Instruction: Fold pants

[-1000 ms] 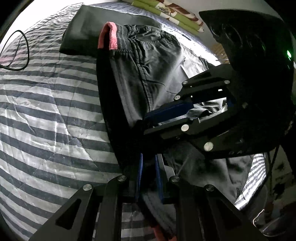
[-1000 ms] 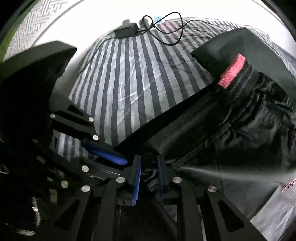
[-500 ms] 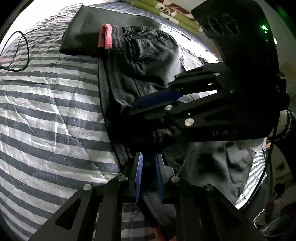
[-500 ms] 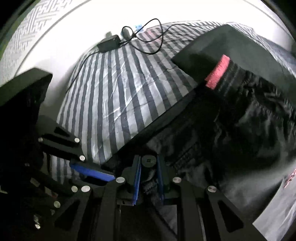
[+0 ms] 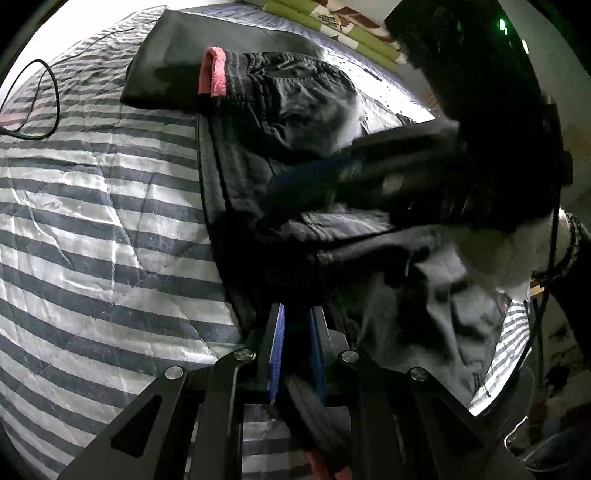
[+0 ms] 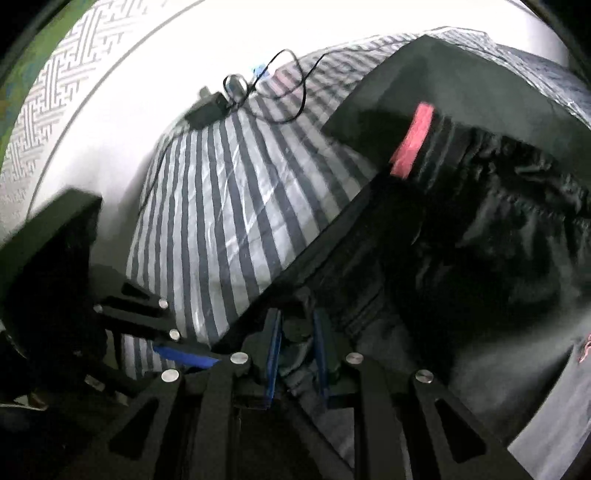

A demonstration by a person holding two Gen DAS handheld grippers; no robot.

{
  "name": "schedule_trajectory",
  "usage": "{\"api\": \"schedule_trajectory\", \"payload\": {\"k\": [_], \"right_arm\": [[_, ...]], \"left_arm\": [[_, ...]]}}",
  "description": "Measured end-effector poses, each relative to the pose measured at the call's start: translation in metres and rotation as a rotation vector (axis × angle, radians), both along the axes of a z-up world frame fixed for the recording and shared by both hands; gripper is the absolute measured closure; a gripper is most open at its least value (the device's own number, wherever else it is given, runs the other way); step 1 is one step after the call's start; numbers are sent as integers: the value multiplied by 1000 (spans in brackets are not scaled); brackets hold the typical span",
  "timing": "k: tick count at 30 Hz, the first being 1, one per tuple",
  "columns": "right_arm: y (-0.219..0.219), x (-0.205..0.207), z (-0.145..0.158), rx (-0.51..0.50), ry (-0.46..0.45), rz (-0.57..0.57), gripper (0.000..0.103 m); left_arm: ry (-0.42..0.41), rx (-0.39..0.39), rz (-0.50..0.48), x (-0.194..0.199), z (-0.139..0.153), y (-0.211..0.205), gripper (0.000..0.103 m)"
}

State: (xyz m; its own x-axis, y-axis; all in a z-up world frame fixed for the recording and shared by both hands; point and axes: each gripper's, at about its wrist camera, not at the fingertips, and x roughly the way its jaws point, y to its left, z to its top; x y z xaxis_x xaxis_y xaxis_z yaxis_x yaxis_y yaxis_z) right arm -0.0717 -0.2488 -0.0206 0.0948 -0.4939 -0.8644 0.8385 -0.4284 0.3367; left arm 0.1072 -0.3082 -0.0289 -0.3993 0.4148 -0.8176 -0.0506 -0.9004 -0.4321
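Observation:
Dark grey pants (image 5: pixel 288 110) lie on a striped bedspread (image 5: pixel 92 221), the waistband with its pink lining (image 5: pixel 216 72) at the far end. At the bottom of the left wrist view, my left gripper (image 5: pixel 297 332) is shut on a fold of the pants. My right gripper (image 6: pixel 297 332) is shut on another bunch of the same pants (image 6: pixel 498 240) and holds it lifted. Seen from the left wrist, the right gripper (image 5: pixel 295 192) is blurred and hovers over the middle of the pants. The left gripper (image 6: pixel 184 354) sits just to the left in the right wrist view.
A dark flat folded item (image 5: pixel 221 55) lies under the waistband at the far end. A black cable (image 5: pixel 37 103) and a charger block (image 6: pixel 207 110) rest on the bedspread's far corner. Green patterned fabric (image 5: pixel 332 26) runs along the back. A white wall (image 6: pixel 129 110) is beyond.
The right gripper has carried its bunch of fabric up and to the left over the pants and rolled. The left gripper has stayed in place, still clamped.

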Motion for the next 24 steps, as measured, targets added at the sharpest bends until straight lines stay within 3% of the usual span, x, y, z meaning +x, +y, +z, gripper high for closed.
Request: {"api": "schedule_trajectory", "payload": {"k": [3,6,9,12,15,19,20,24], "right_arm": [[15,-18,25,-66,-12,-72,86],[49,-22,61,-121,50,-157,86],[118,2,92,-180,79,-266,85],[190,39,99,-182,105,-369,82],[257,83,85,-127,138,-499,82],[318,133,40,-44,150,-676,81],[328,143,29,-21,158,-710,81],[368,173,-9,31,46,-795,81]], "left_arm": [[1,-7,-1,3,1,-1,89],[-1,-18,29,13,5,-10,88],[15,-30,66,31,15,-16,87],[58,11,99,50,32,-11,83],[72,31,33,71,37,20,76],[-1,-36,-23,84,14,58,75],[24,-62,-22,89,13,62,75],[-12,-68,0,100,19,57,75]]}}
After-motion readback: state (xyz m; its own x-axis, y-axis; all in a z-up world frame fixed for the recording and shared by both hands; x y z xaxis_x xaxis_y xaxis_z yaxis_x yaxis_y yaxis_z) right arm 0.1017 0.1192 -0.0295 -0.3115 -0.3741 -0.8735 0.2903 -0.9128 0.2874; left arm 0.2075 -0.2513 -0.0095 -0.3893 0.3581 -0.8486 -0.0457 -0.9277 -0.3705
